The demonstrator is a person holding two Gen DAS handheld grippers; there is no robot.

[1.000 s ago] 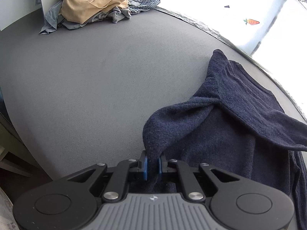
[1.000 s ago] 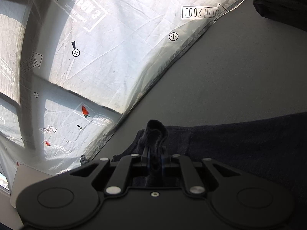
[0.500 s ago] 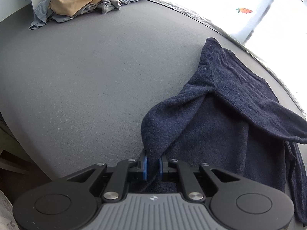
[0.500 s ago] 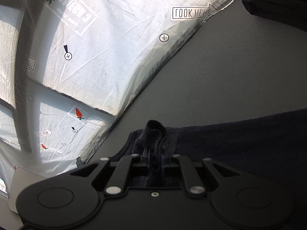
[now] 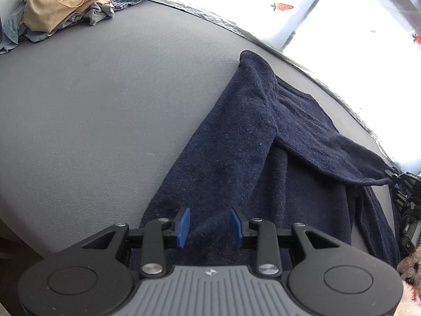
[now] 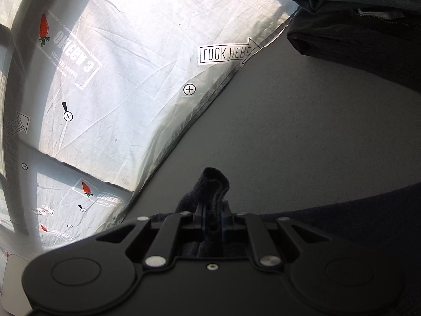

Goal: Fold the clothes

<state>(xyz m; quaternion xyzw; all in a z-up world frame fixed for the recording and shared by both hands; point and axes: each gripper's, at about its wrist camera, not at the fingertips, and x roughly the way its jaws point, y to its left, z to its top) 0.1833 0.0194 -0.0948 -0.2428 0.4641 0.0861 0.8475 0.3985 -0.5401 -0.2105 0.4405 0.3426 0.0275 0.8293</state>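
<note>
The left tongs stand wide over the navy sweater, which lies folded lengthwise on the grey surface. The right tongs pinch its edge. 1 fold looks laid; next, the right should let go.

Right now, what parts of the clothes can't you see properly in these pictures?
- Blue sweater: its near end is hidden under the left hand-held gripper in the left view.
- Pinched bit of sweater: the right hand-held gripper covers it in the right view.
- Folded dark clothes: cut off by the right view's top edge.
- Pile of clothes: too crumpled and far away to count.
</note>
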